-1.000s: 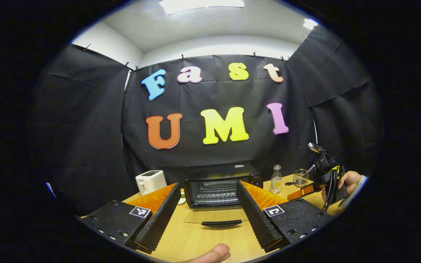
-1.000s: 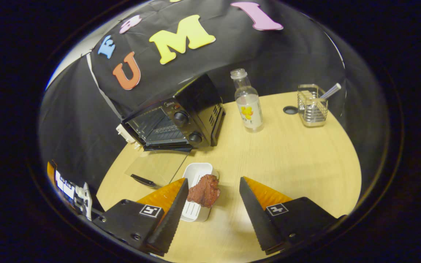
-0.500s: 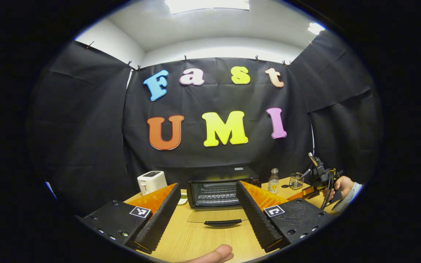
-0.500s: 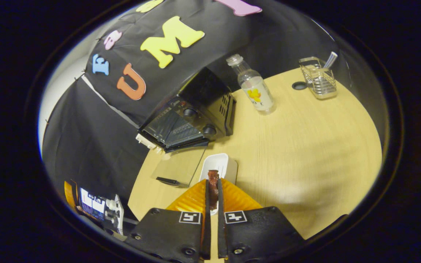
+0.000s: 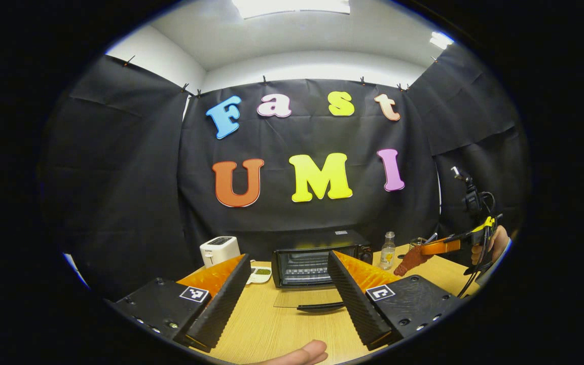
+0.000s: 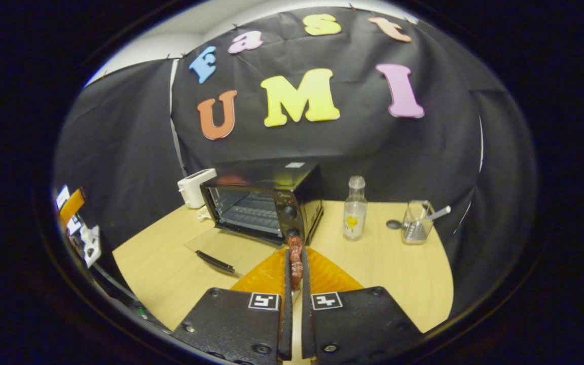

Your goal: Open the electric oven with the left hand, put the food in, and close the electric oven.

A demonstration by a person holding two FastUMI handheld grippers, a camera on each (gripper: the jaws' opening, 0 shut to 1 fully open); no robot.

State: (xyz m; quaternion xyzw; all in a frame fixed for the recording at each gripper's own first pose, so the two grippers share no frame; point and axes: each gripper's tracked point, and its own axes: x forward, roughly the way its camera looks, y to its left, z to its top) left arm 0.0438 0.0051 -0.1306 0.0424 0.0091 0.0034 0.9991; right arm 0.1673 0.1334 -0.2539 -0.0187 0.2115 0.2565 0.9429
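A pale wooden worktop (image 6: 403, 268) carries the black electric oven (image 6: 266, 200), its glass door (image 6: 226, 248) folded down flat. The left claw (image 5: 284, 296) gapes apart. The right claw (image 6: 295, 284) is clamped on the reddish food (image 6: 296, 258), lifted near the oven.

Black gripper (image 6: 294, 284) bodies with screws and square coded markers

Both views face the open oven (image 5: 317, 258) (image 6: 264, 205) from the table's near side.
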